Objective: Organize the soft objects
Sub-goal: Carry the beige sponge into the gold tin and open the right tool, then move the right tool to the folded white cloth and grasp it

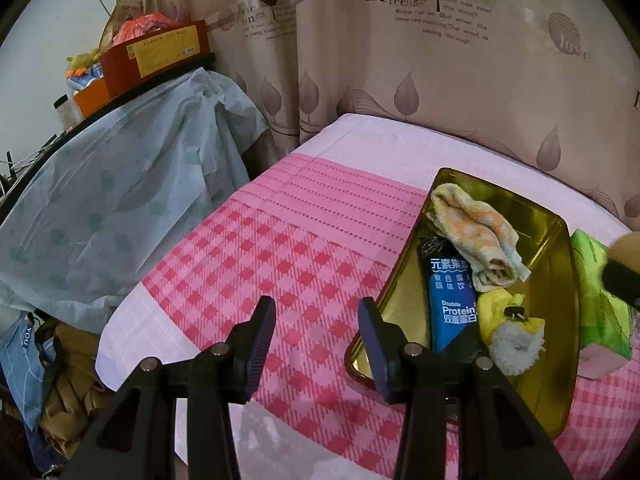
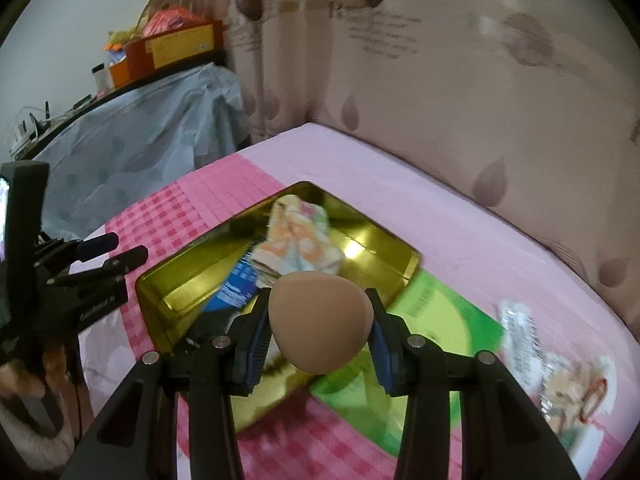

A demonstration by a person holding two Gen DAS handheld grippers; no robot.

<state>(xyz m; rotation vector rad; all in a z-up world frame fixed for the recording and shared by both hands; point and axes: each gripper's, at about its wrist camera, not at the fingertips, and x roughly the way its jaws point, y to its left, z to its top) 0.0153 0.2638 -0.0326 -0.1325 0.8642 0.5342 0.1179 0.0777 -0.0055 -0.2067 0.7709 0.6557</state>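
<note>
In the left wrist view, the left tool [image 1: 317, 322] is hanging wide and empty over the pink checked bed cover [image 1: 280, 248], with nothing lying between its fingers. The gold tin tray [image 1: 560, 280] is sitting just to its right, its near corner touching the right finger in the picture, and its long axis is running away from the tool toward the curtain [image 1: 400, 60]. Inside the tray, a rolled pastel towel [image 1: 476, 236] is lying at the far end, a blue protein sachet [image 1: 452, 300] is stretching lengthwise down the middle, and a yellow plush toy [image 1: 508, 328] is resting at the near end. A green tissue pack [image 1: 600, 296] is lying just beyond the tray's right rim; a blurred tan shape at the frame's right edge is cut off. In the right wrist view, the right tool [image 2: 318, 330] is pinching a tan egg-shaped sponge [image 2: 320, 320] between its pads, narrow end pointing down toward the camera. The tray [image 2: 168, 284] is lying directly below and ahead of the sponge, so I judge the right hand nearer the drop spot, with free room toward the tray's near rim. The view is smeared, so the towel [image 2: 300, 240] and sachet [image 2: 234, 292] are hard to read, and a silver snack packet [image 2: 560, 368] near the bed's right edge is only vaguely showing. The left tool [image 2: 108, 252] is waiting at the tray's left side.
</note>
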